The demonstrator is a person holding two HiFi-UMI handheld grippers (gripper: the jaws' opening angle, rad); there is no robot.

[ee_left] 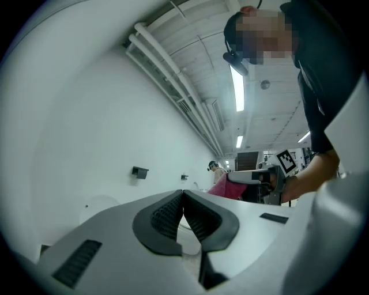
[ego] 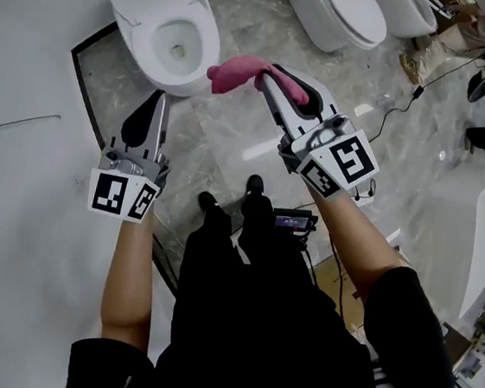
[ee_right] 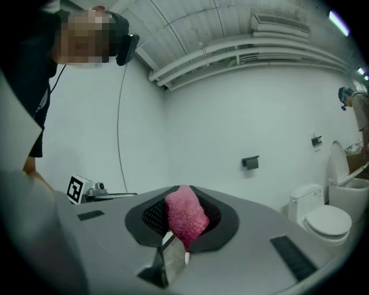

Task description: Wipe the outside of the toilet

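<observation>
right gripper point(ego: 267, 76) clamped on cloth point(ego: 235, 72) | left gripper point(ego: 154, 103) jaws together, empty | toilet point(ego: 163, 16) at floor's wall edge, wiping apparently not started

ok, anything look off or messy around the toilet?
Nothing looks spilled or broken. One oddity: a black cable trails loose across the floor at the right of the head view, a possible trip hazard. The pink cloth sits clamped in the right gripper, bunched past its tips.

No legible text or numbers
</observation>
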